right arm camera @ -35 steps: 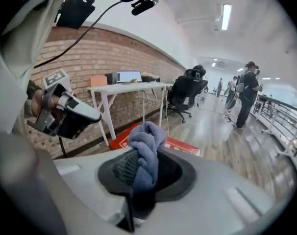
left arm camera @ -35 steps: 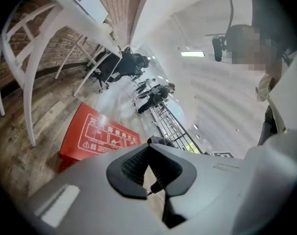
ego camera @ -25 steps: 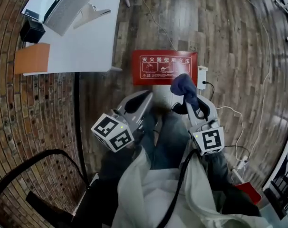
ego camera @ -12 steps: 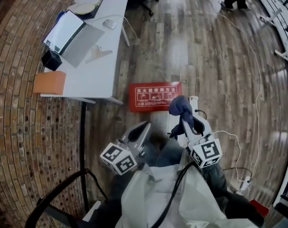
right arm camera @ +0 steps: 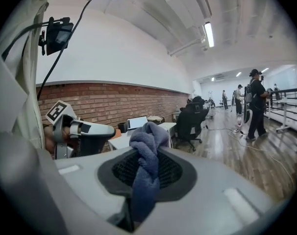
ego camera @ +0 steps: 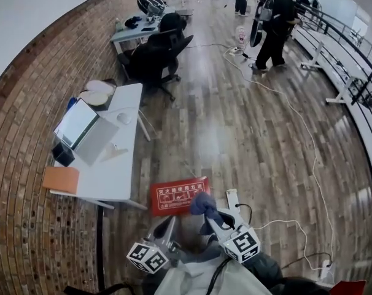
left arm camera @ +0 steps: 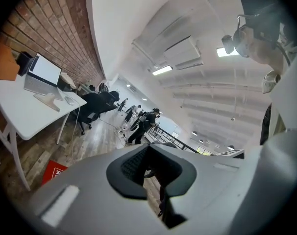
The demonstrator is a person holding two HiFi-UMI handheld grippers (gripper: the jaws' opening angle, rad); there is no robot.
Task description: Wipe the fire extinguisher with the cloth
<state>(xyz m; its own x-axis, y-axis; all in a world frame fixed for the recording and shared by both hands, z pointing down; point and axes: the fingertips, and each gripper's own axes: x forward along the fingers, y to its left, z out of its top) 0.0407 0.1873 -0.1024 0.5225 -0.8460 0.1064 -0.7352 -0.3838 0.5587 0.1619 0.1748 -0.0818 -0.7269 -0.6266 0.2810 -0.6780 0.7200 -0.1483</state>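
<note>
The right gripper (right arm camera: 146,176) holds the cloth (right arm camera: 147,146). Its 2 jaws stand at a narrow setting and pinch the fabric about midway along its length. The left gripper (left arm camera: 151,177) carries nothing: its jaws are nearly together, with only a thin slit between the pads through which the floor shows. Both grippers sit close in front of the person's body and point roughly level, out into the room rather than down.

The cloth is a dusty blue terry piece, twisted into a loose rope. A bunched head stands above the jaws and a tail hangs below them.

No fire extinguisher shows in any view. The nearest related thing is a red board (ego camera: 178,196) with white print and diagrams. It lies on the wooden floor (ego camera: 235,134) just ahead of the grippers, near the corner of the white bench (ego camera: 112,177), with a white power strip (ego camera: 233,199) just beside it. I cannot tell whether the board is the top of a box that holds the extinguisher.

I judge that wiping is not under way, and that this is a carrying or searching step with the cloth ready. The next move calls for finding the extinguisher and bringing the bunched head of the cloth against its body. The empty left gripper is free to steady it.
</note>
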